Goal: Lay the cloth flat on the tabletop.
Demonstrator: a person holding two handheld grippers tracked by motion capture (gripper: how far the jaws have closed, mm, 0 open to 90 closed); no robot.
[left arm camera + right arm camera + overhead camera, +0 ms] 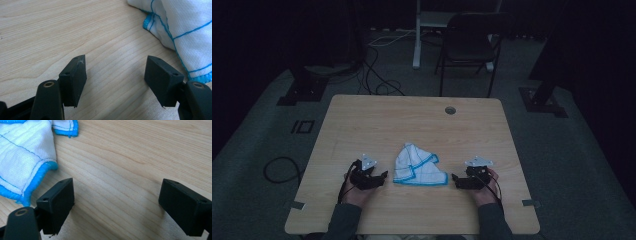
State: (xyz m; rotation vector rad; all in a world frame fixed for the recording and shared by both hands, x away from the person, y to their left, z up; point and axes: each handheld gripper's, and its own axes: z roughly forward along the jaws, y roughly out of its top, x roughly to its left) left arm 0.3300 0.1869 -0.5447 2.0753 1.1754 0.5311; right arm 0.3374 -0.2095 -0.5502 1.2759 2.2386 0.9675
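Cloth [418, 165], white with blue-stitched edging, lies crumpled near the middle of the wooden table [412, 120], and the person rests the left gripper [384, 175] and the right gripper [453, 177] just beside it, one on each side, both with jaws spread wide over bare wood and holding nothing. To take it cleanly, I'd slide each lower jaw under the nearest blue hem before pinching, catching one layer rather than the whole bunch.
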